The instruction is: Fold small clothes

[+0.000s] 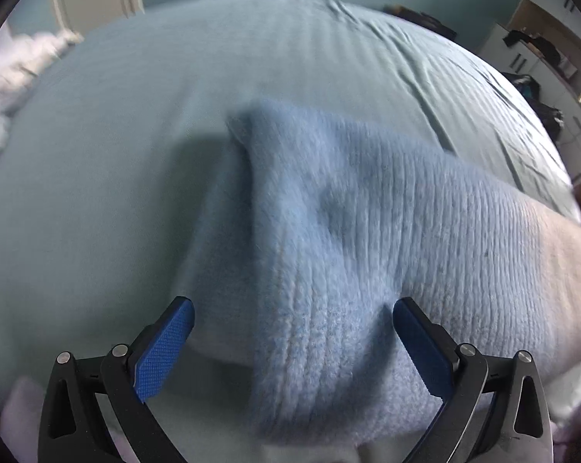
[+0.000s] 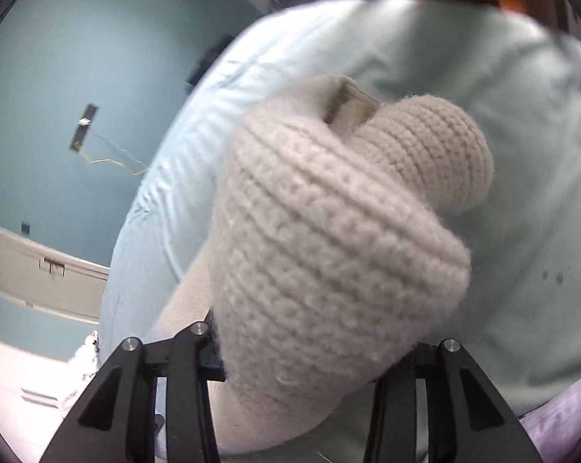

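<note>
No legible text or labels anywhere

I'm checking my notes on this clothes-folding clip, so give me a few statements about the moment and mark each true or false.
1. The left gripper has its jaws spread apart. True.
2. The knitted item in the left wrist view is red. False: it is light blue.
3. The right gripper is closed on a grey knitted item. True: the knit fills the space between its jaws.
4. The clothes are over a wooden table. False: they are over a pale bedsheet.
5. The blue knit reaches in between the left jaws. True.
</note>
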The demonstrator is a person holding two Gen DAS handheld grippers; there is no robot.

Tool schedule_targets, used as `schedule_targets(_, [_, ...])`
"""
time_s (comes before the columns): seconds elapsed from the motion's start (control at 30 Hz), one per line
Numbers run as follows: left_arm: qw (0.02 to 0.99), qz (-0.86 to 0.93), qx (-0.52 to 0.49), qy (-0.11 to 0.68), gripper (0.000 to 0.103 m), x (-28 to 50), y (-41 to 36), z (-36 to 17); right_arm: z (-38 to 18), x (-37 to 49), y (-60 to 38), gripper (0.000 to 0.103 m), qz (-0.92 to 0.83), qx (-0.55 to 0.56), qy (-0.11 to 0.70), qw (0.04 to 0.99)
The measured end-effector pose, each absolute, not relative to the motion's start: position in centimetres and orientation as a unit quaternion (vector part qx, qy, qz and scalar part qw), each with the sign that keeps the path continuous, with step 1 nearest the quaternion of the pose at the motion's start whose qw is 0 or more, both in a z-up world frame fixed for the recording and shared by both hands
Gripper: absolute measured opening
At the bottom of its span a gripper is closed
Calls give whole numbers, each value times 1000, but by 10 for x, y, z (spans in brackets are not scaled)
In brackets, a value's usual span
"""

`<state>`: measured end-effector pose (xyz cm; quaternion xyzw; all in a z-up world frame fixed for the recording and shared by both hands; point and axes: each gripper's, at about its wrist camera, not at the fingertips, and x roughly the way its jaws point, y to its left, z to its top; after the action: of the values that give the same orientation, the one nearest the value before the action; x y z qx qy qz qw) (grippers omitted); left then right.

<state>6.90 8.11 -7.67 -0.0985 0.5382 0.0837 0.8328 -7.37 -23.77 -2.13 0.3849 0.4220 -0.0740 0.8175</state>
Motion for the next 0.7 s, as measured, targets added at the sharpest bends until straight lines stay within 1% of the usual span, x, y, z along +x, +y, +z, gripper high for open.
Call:
schedule_targets(0.1, [860, 61, -62, 502, 103, 68, 57, -50, -3, -72, -221, 36, -67, 329, 398, 854])
schedule_targets(0.2, [873, 15, 19, 487, 103, 72, 6, -35, 5, -69, -211, 36, -63, 289, 383, 875])
schedule_targets(0.27, [867, -23, 83, 491, 103, 77, -40, -41, 5, -66, -210, 36, -61, 274, 374, 884])
schedule_targets(0.33, [852, -56, 110, 509, 103, 82, -71, -57, 9, -66, -206, 36, -56, 265, 365, 891])
schedule_targets(0.37, [846, -57, 120, 516, 103, 83, -79, -64, 7, -70, -207, 36, -53, 260, 360, 894])
schedule_targets(0.43, [842, -34, 173, 510, 103, 82, -99, -85, 9, -67, -204, 36, -42, 244, 357, 901])
schedule_targets(0.5, [840, -31, 193, 506, 103, 81, -106, -96, 10, -70, -189, 36, -34, 212, 358, 909])
schedule_targets(0.57, [841, -30, 186, 507, 103, 80, -105, -96, 16, -69, -178, 36, -28, 178, 345, 921])
schedule_targets(0.67, [837, -42, 171, 519, 103, 85, -98, -84, 24, -69, -170, 36, -17, 155, 325, 933])
schedule_targets(0.7, [842, -48, 151, 516, 103, 89, -92, -73, 24, -68, -174, 36, -17, 154, 319, 935])
